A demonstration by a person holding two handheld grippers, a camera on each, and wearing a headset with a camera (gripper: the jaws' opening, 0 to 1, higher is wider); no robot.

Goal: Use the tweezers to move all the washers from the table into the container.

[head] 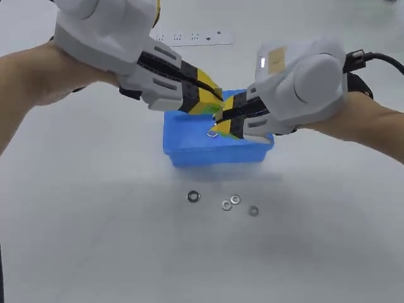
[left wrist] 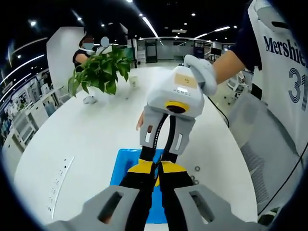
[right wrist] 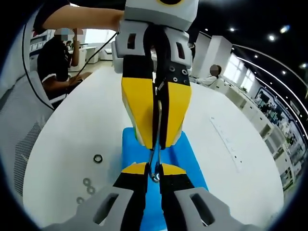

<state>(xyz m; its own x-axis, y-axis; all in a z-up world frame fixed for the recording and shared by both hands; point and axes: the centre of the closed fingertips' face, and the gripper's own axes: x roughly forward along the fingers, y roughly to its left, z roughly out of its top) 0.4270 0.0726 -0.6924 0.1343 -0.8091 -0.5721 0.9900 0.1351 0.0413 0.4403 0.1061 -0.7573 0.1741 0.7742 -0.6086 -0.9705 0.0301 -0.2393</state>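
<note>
Head view: both grippers meet right over the blue container (head: 208,154). The left gripper (head: 214,102) reaches in from the container's far-left side and the right gripper (head: 225,125) from its right. A small ring that looks like a washer (head: 213,133) hangs at their tips, above the container's inside. Four loose washers (head: 226,205) lie close together on the table (head: 95,240), just in front of the container.

Left gripper view: its own jaws are squeezed almost together above the container, nose to nose with the right gripper.

Right gripper view: the tweezers (right wrist: 155,161) are clamped between the left gripper's yellow jaws. They run down into the right gripper's own jaws, which pinch nearly closed on the tweezer arms over the container.

So I'd say this is the drop step. The next move would be to ease off the right pinch so the tweezers spring open and the washer falls in. After that it's the four in front of the container, and thin flat rings like that will need the tips lined up carefully.
</note>
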